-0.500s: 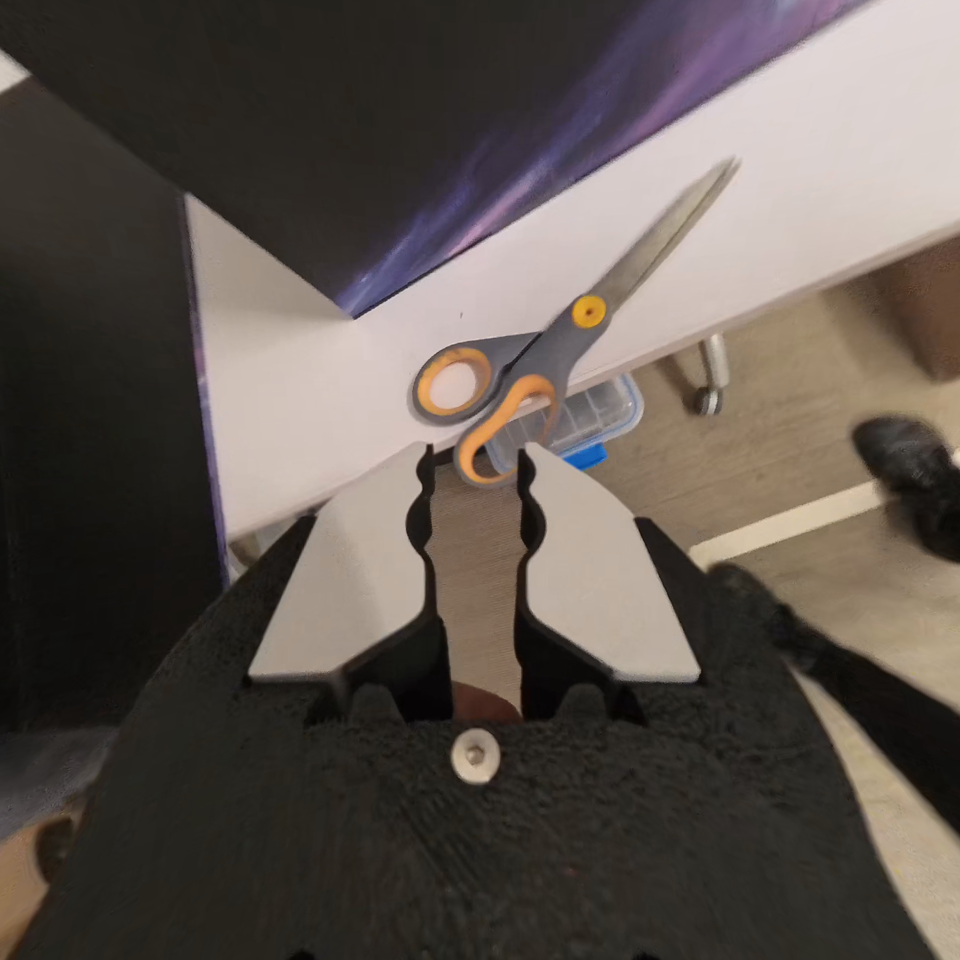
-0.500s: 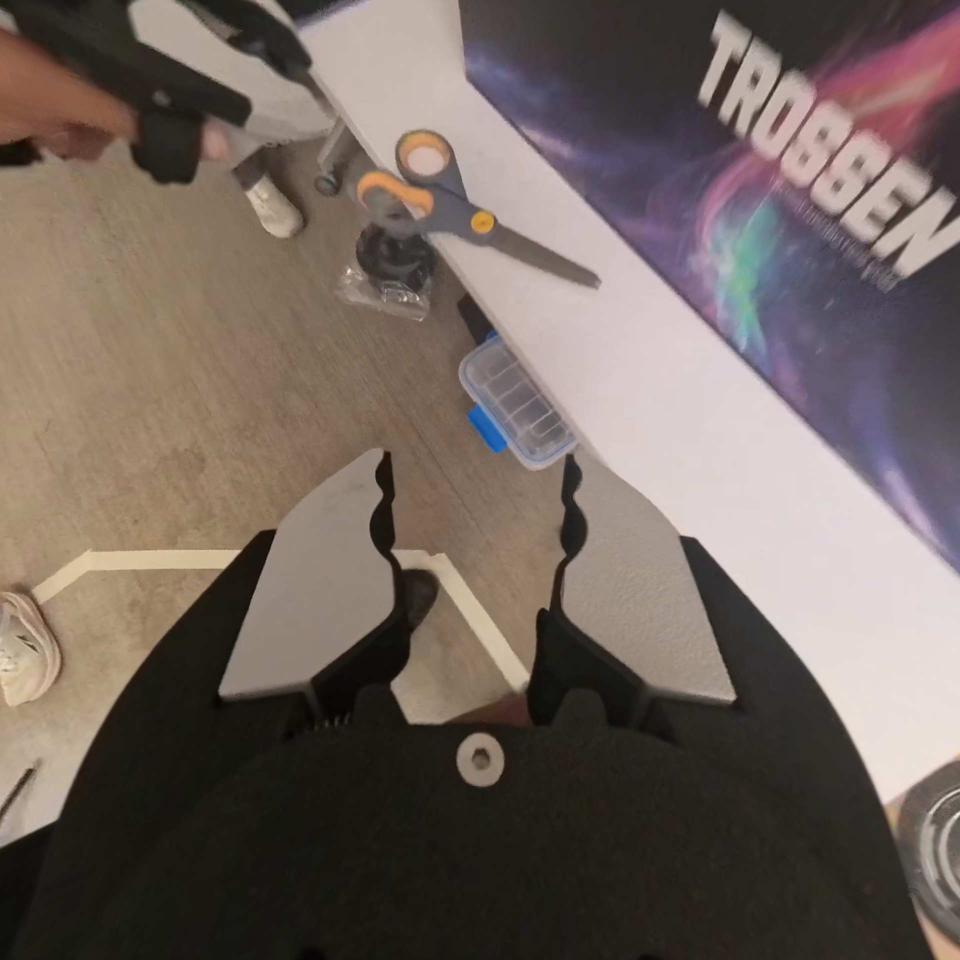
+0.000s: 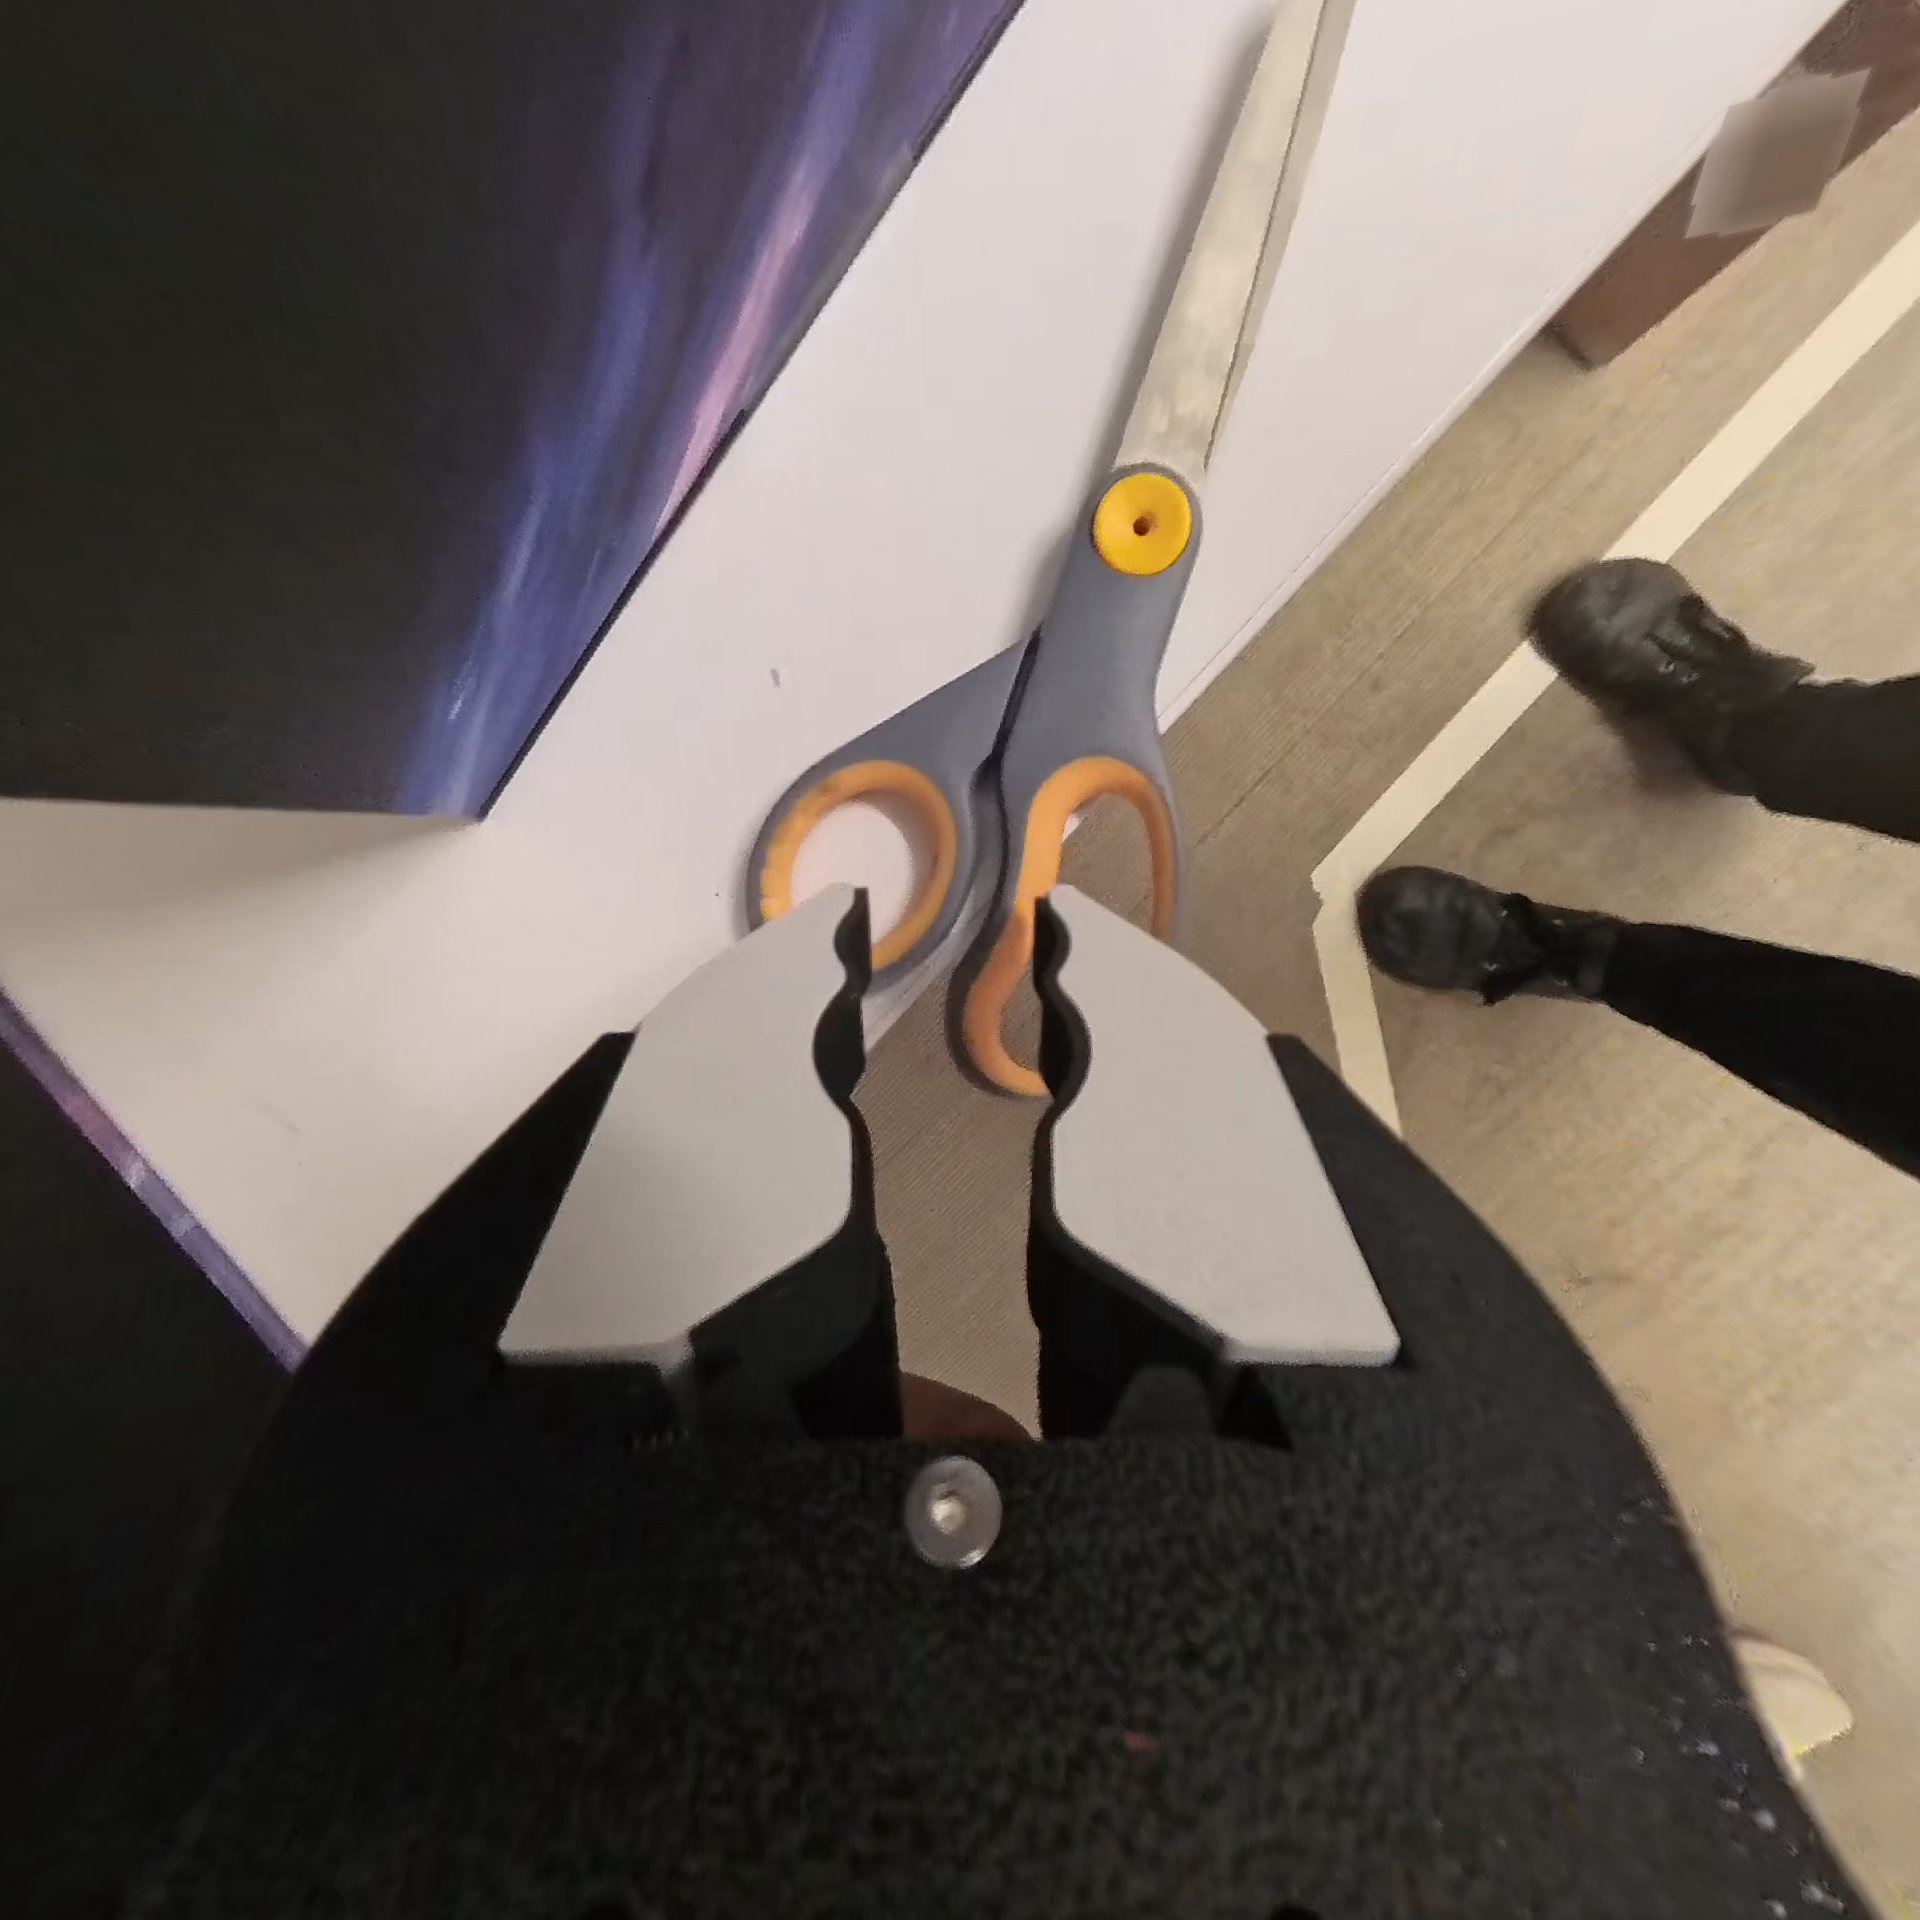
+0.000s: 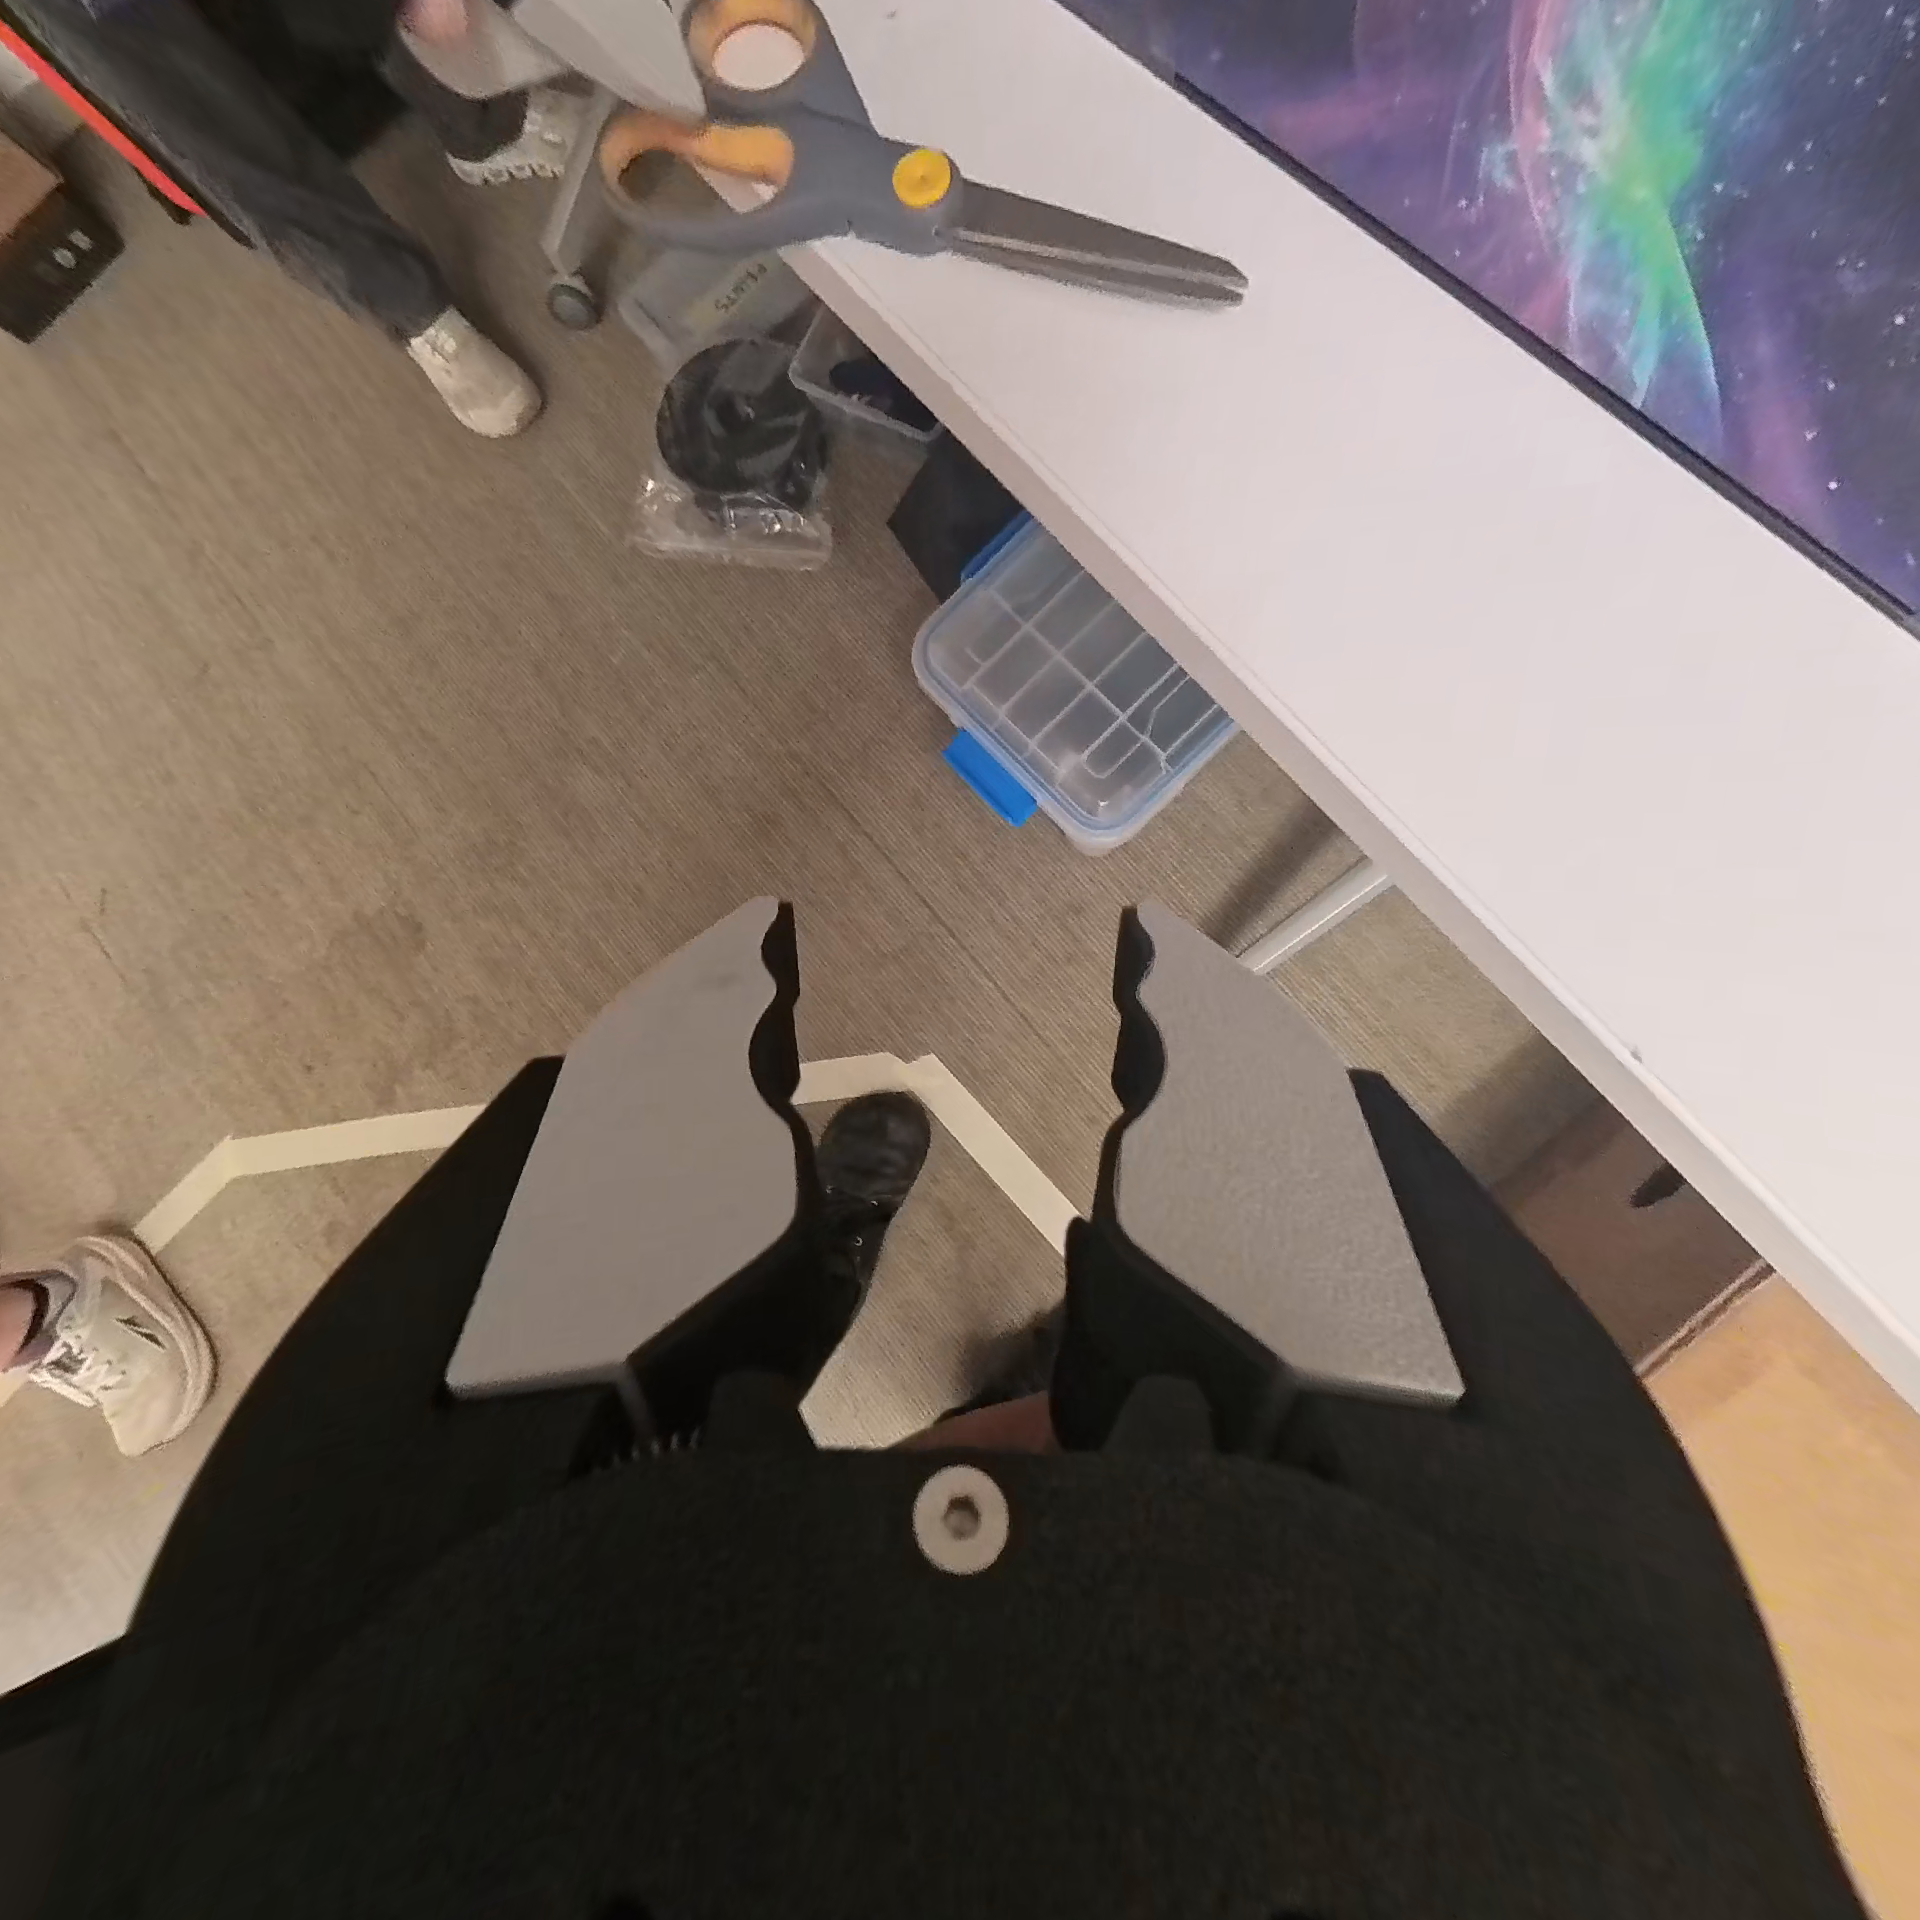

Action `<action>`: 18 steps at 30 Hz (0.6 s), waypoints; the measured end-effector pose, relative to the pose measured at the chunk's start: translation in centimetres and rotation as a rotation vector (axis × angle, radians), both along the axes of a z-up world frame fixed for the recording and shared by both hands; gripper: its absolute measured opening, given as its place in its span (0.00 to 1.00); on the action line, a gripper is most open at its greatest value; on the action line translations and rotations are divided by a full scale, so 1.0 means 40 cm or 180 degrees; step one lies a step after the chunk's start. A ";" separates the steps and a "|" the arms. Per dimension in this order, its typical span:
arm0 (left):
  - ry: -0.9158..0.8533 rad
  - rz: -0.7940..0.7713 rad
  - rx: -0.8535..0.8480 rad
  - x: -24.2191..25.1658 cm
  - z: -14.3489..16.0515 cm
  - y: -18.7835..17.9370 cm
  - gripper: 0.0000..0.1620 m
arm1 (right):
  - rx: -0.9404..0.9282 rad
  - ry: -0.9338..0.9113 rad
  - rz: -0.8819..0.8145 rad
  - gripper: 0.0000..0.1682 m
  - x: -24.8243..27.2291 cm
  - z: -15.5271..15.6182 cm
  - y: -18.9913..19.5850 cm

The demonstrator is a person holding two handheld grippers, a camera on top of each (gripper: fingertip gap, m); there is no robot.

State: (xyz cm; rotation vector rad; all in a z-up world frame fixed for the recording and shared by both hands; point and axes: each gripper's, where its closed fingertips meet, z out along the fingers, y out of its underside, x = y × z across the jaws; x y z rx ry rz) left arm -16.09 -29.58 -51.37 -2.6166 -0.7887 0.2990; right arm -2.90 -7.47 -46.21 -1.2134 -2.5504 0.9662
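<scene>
Grey scissors with orange-lined handles (image 3: 1101,675) lie on the white table (image 3: 1455,208), blades shut, with the handle loops overhanging the table's edge. My left gripper (image 3: 945,904) is open, its tips at the handles. The end of the larger loop sits between its fingers, close to the right one. My right gripper (image 4: 956,909) is open and empty above the floor, well short of the scissors (image 4: 831,177). One of the left gripper's fingers (image 4: 613,42) shows there at the handles.
A dark purple printed mat (image 3: 312,416) covers the table behind the scissors. Under the table stand a clear plastic box with a blue latch (image 4: 1070,686) and a black item on a plastic bag (image 4: 738,436). A person's black shoes (image 3: 1455,925) and white floor tape (image 4: 364,1132) are nearby. The grippers' ends are close to 25 cm from one another.
My left gripper has moved in on the scissors, so the handle loops now reach between its tips. My right gripper stays open and has shifted along the table's edge.
</scene>
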 end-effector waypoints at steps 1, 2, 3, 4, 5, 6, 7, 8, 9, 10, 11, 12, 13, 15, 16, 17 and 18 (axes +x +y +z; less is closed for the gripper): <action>-0.0058 -0.0043 -0.0004 0.002 -0.005 0.005 0.18 | -0.0016 0.0012 -0.0008 0.35 -0.003 0.003 -0.004; -0.0135 -0.0072 0.0003 0.005 -0.011 0.012 0.18 | -0.0022 0.0026 -0.0015 0.35 -0.007 0.004 -0.007; -0.0180 -0.0111 -0.0039 0.008 -0.018 0.014 0.17 | -0.0027 0.0030 -0.0018 0.35 -0.010 0.006 -0.009; -0.0208 -0.0157 -0.0113 0.011 -0.028 0.013 0.17 | -0.0036 0.0032 -0.0023 0.35 -0.013 0.007 -0.012; -0.0254 -0.0196 -0.0169 0.016 -0.038 0.012 0.18 | -0.0047 0.0039 -0.0032 0.35 -0.018 0.008 -0.014; -0.0284 -0.0213 -0.0224 0.019 -0.049 0.011 0.18 | -0.0057 0.0042 -0.0041 0.35 -0.022 0.008 -0.016; -0.0202 -0.0214 -0.0255 0.012 -0.050 0.011 0.17 | -0.0066 0.0039 -0.0044 0.35 -0.026 0.008 -0.017; -0.0159 -0.0206 -0.0304 0.006 -0.051 0.010 0.17 | -0.0071 0.0038 -0.0041 0.35 -0.030 0.007 -0.019; -0.0115 -0.0215 -0.0337 0.002 -0.051 0.010 0.17 | -0.0067 0.0041 -0.0035 0.35 -0.034 0.005 -0.021; -0.0053 -0.0224 -0.0379 -0.003 -0.052 0.011 0.17 | -0.0062 0.0043 -0.0026 0.35 -0.039 0.002 -0.023; -0.0009 -0.0240 -0.0420 -0.004 -0.053 0.012 0.17 | -0.0066 0.0042 -0.0020 0.35 -0.043 0.000 -0.026; 0.0007 -0.0230 -0.0461 -0.003 -0.053 0.012 0.17 | -0.0077 0.0038 -0.0018 0.35 -0.047 -0.003 -0.029; 0.0007 -0.0164 -0.0479 -0.003 -0.053 0.012 0.16 | -0.0092 0.0032 -0.0017 0.34 -0.051 -0.005 -0.034; 0.0007 -0.0061 -0.0499 0.003 -0.054 0.015 0.15 | -0.0123 0.0007 -0.0003 0.34 -0.057 -0.009 -0.048; 0.0008 -0.0011 -0.0480 0.008 -0.054 0.019 0.15 | -0.0150 -0.0009 0.0004 0.33 -0.061 -0.011 -0.055; 0.0003 0.0058 -0.0436 0.013 -0.054 0.026 0.14 | -0.0178 -0.0031 0.0003 0.33 -0.064 -0.012 -0.064; -0.0004 0.0126 -0.0405 0.018 -0.051 0.032 0.14 | -0.0217 -0.0070 -0.0005 0.32 -0.067 -0.013 -0.073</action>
